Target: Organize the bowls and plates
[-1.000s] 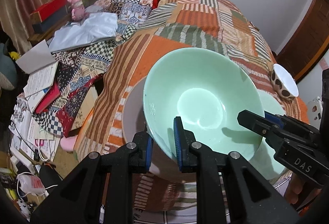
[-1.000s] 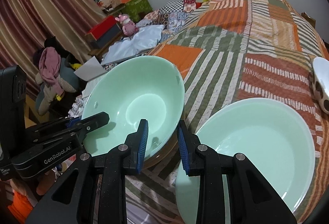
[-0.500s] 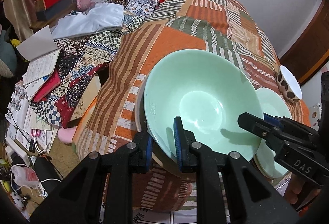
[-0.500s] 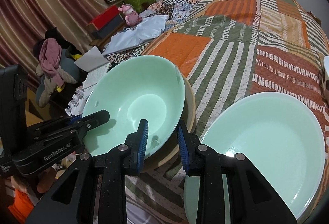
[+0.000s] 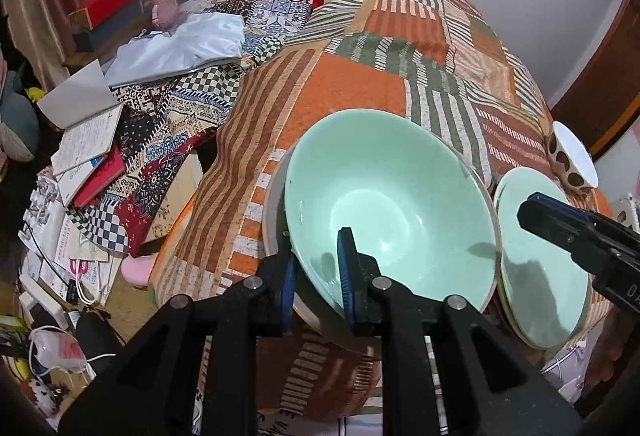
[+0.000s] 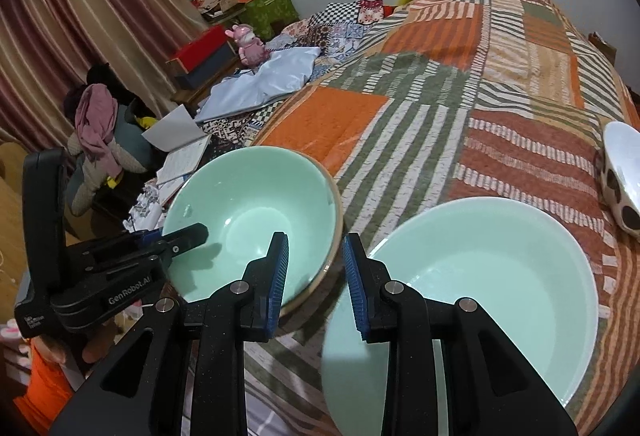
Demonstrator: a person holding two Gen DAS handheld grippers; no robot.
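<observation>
**Green bowl nested in tan bowl, left tool clamped on rim**

Left tool (image 5: pixel 316 268) is pinched on the near rim of the green bowl (image 5: pixel 392 203), which sits inside a tan-rimmed bowl (image 5: pixel 274 203) on the bed's patchwork quilt (image 5: pixel 360 95). The green bowl is empty. Right tool (image 6: pixel 314 268) is nearly closed and holds nothing, above the gap between that stack and the empty green plate (image 6: pixel 480 276). Spotted cup (image 6: pixel 620 175) lies at the far right.

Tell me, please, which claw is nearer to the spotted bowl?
Right. The right claw sits between both green dishes, nearer the spotted bowl; the left claw grips the green bowl, farther away.
</observation>
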